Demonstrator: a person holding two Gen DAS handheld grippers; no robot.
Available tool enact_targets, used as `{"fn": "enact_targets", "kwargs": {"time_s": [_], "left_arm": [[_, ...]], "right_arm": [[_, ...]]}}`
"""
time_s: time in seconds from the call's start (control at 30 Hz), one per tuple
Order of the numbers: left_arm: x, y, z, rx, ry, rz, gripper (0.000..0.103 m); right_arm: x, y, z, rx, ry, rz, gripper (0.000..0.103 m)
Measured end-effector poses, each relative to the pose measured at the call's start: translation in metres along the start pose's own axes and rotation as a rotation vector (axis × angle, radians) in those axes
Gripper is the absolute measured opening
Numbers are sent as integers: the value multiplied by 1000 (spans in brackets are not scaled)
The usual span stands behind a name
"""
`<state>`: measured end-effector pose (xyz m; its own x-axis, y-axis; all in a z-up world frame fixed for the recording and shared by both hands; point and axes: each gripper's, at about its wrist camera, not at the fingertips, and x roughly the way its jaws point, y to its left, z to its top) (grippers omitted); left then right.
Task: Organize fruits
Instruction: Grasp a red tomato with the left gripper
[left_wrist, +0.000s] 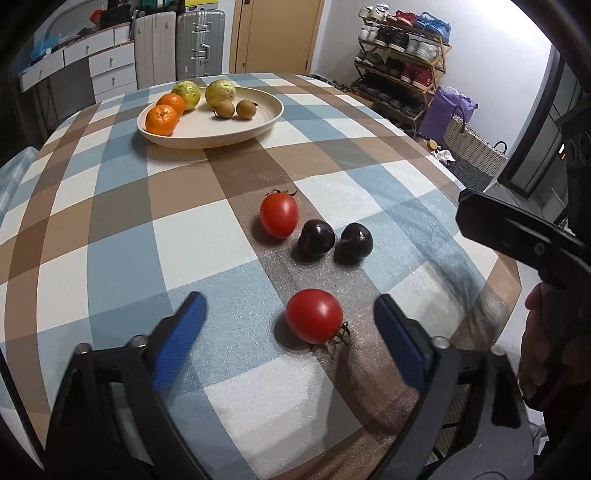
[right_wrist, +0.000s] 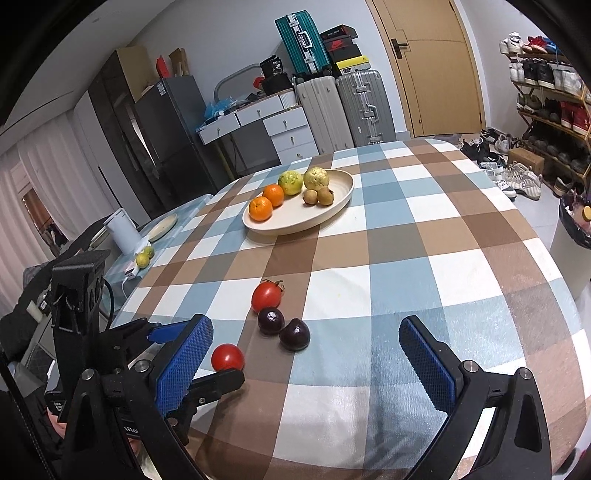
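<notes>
Nearest glossy red tomato (left_wrist: 314, 320) lies between your left gripper (left_wrist: 290, 325)'s wide-spread blue fingers (left_wrist: 184, 325) — just close. Your right gripper (right_wrist: 306, 354), also spread wide and empty, hangs nearer the two dark round plums (right_wrist: 283, 328).

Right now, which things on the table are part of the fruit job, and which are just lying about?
Job: near tomato, far tomato, two dark plums, plate already holding fruit.
Lying about: white jug, small green fruits, spare dish.
</notes>
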<state>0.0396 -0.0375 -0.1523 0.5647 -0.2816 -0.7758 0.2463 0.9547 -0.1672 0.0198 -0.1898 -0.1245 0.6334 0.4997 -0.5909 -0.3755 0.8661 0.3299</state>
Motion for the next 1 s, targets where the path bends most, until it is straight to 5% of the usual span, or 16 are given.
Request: {"fn": "enact_targets", "kwargs": {"time_s": [0.3,0.47,0.57,1.0], "left_arm": [[-2,3,-3,-4,-2,-49,62],[-1,2,-5,6,9,-73,34],[-2,0,-6,17,3,-84,28],[-20,12,1,-6,-51,-95,28]], "right_arm": [[2,-1,-3,12,12,7,103],[3,-1,-4,11,10,6,103],[4,-1,-4,13,13,6,103],[8,-1,-8,16,34,3,103]]}}
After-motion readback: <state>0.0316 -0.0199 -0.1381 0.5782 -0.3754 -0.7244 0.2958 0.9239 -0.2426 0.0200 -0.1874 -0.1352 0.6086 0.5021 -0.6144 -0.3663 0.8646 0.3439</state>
